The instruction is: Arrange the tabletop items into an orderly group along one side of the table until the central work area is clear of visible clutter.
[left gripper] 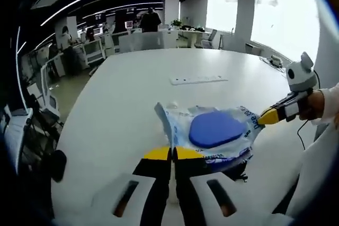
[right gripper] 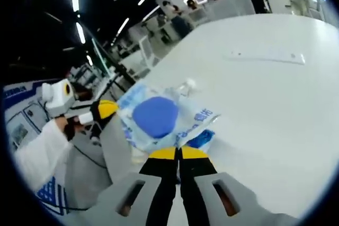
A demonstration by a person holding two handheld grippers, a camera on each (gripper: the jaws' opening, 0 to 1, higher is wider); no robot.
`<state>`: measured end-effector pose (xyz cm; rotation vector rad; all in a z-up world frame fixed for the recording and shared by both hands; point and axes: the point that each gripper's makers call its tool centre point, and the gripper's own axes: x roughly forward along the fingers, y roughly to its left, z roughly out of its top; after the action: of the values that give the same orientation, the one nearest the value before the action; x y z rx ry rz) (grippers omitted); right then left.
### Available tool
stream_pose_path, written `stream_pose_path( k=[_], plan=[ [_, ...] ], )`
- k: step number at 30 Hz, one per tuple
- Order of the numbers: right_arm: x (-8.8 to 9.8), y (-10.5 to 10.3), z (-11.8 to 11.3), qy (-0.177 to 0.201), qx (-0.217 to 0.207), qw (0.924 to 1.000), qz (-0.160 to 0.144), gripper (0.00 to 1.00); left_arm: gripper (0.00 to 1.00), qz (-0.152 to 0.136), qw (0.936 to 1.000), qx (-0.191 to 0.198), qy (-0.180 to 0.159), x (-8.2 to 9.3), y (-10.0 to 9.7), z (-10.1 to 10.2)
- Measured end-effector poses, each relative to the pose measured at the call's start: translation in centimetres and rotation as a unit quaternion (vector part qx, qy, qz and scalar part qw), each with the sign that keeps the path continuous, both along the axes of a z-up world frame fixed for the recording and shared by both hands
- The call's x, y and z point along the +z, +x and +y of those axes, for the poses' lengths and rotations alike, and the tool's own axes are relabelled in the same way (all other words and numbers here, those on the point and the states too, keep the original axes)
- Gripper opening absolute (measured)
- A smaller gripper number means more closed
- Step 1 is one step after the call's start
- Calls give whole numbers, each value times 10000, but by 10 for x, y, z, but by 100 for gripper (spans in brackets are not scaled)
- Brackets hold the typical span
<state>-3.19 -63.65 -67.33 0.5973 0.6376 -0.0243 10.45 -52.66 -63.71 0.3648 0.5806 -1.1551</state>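
Two grippers pinch one crinkled clear plastic wet-wipe pack with a blue oval lid [left gripper: 217, 129] — the left gripper [left gripper: 172, 153] clamped on its near edge, the right gripper [right gripper: 179, 153] clamped on the opposite edge. The pack sits at the near rim of the round white table [left gripper: 127, 93], apparently lifted slightly. A long white power strip [left gripper: 198, 80] lies mid-table, well apart — by my judgement the centre isn't cleared yet, and that strip remains to be moved.

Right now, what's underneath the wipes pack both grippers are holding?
A dark object peeks out under the wipes pack at its near edge, beside the left gripper. The pack covers the rest, so I cannot identify it.
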Motion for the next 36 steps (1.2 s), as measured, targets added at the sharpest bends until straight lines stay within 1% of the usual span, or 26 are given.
stream_pose_path(
  k=[2,6,7,10,14,15,16,17,19,23,29,36],
  plan=[
    [5,0,0,89,-48,9999,-61,0,0,-89,9998,49,-162,11,0,-3],
    [13,-1,0,-32,-5,9999,-161,0,0,-222,9992,52,-315,28,-2,-7],
    [15,-1,-1,-43,-9,9998,-189,0,0,-281,9990,20,-356,33,-3,-9],
    [20,-3,-8,-90,-65,9996,-269,0,0,-343,9983,-40,-463,44,-9,-15],
    [28,-8,-21,81,-303,9986,-422,0,0,-431,9972,-95,-602,56,-16,-23],
    [31,-9,-24,45,-318,9984,-476,0,0,-435,9968,-108,-656,60,-19,-26],
    [36,-11,-29,-78,-311,9979,-556,0,0,-421,9966,-111,-705,62,-20,-29],
    [38,-14,-32,-148,-308,9978,-568,0,0,-398,9961,-143,-770,64,-24,-33],
    [41,-20,-41,-229,-322,9975,-587,0,0,-389,9957,-222,-807,65,-30,-40],
    [47,-32,-65,-458,-477,9958,-638,0,0,-373,9946,-489,-836,65,-45,-61],
    [51,-52,-98,-505,-830,9930,-671,0,0,-248,9928,-782,-871,62,-62,-90],
    [53,-80,-130,-629,-1070,9901,-649,0,0,-88,9881,-1175,-993,61,-85,-127]
  ],
)
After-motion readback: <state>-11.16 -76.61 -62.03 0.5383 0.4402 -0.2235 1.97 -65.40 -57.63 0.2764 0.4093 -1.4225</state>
